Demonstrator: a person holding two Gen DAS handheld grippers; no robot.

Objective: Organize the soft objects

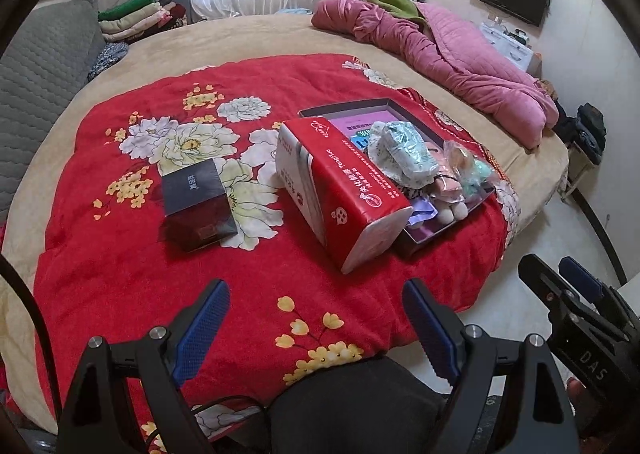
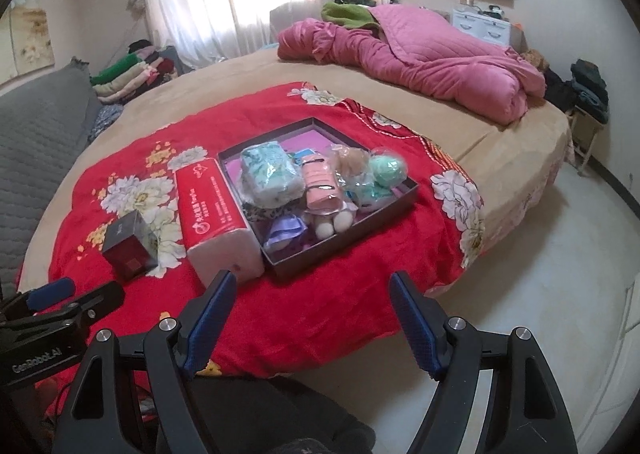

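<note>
We hold both tools over the near edge of a round bed (image 2: pixel 500 142) covered in tan fabric, where a red blanket printed with white and yellow flowers (image 1: pixel 132 254) is spread out. Our left gripper (image 1: pixel 316 290) has its blue-padded fingers spread wide with nothing between them, hanging above the blanket's near edge, and our right gripper (image 2: pixel 312 282) is likewise released and empty, its left fingertip appearing just in front of the white end of a long red plastic-wrapped pack of tissues (image 2: pixel 216 214). That pack lies on the blanket, touching the left wall of a shallow dark square cardboard box tray (image 2: pixel 348 250) with a pink-purple lining. The soft things sit inside this tray: a pale blue and white patterned fabric bundle (image 2: pixel 270 174) at the back left, a pink soft doll in clear wrapping with round cream feet (image 2: pixel 324 194) in the middle, a mint green plush toy in clear plastic (image 2: pixel 380 174) on the right, and a small lilac satin pouch (image 2: pixel 284 232) at the front left corner. To the left of the tissue pack, well apart from the tray, a small dark glossy box with a deep red lower half (image 1: pixel 196 204) rests on the blanket. Farther back on the bed lies a crumpled pink quilted duvet (image 2: pixel 440 54), and a stack of folded clothes (image 1: pixel 140 16) sits beyond the far left edge.
</note>
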